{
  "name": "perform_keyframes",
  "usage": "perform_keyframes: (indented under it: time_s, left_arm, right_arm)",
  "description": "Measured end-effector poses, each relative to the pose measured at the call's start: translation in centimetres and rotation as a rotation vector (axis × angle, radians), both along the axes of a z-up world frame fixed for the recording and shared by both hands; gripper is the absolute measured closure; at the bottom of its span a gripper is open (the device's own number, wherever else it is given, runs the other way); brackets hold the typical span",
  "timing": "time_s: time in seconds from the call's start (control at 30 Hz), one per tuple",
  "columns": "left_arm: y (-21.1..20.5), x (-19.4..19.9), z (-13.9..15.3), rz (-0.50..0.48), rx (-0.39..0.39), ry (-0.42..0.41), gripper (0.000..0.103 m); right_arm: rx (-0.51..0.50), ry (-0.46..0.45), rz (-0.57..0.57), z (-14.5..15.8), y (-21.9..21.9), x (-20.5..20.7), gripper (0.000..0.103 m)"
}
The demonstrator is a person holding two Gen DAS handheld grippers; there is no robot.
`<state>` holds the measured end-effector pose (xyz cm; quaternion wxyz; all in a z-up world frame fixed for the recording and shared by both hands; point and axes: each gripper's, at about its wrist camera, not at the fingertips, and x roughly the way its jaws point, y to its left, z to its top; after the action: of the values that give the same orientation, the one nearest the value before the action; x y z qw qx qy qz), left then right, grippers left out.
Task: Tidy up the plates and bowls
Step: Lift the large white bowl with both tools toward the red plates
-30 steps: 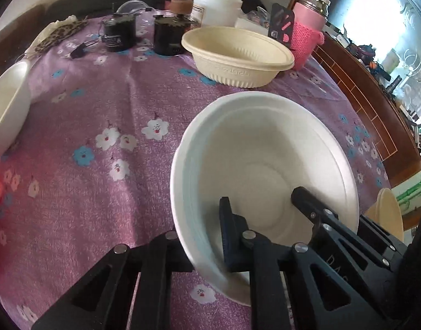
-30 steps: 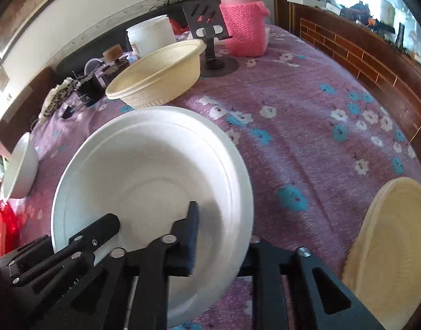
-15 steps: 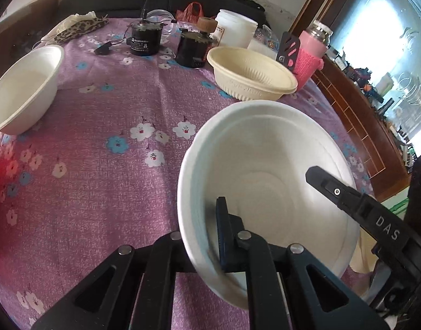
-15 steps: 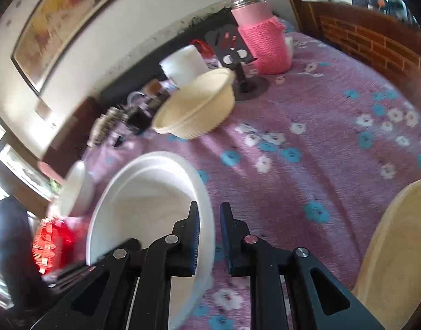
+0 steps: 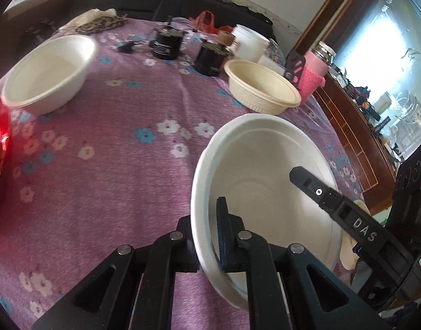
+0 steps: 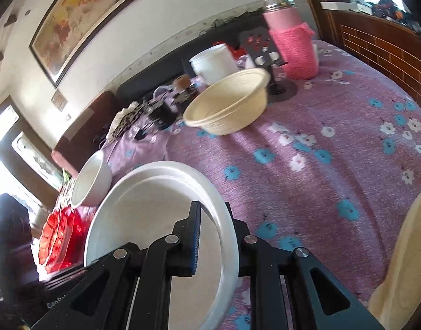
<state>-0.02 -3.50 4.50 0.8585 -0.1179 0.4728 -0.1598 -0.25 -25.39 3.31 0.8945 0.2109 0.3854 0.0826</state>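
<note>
Left wrist view: the left tongs (image 5: 207, 247) are clamping the near-left rim of the white bowl (image 5: 265, 192), lower right of frame. Right wrist view: the right tongs (image 6: 214, 236) are pinching the bowl's (image 6: 155, 220) right rim, lower centre.

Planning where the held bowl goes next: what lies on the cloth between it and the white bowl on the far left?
In the left wrist view, only bare flowered tablecloth lies between the held bowl and the white bowl.
</note>
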Motion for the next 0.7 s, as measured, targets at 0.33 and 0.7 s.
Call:
perform_keyframes:
  time_s: [0.33,0.7]
  left_arm:
    - [3.9,-2.8,1.3,0.068,-0.002,-0.060,0.094]
    - [12.7,-6.1,5.5,0.185,-0.047,-0.153,0.094]
  right_arm:
    - [-0.027,0.000,0.107,-0.2,3.9,-0.8,0.087]
    - [-0.047,-0.023,0.209,3.7,12.1,-2.6,0.087]
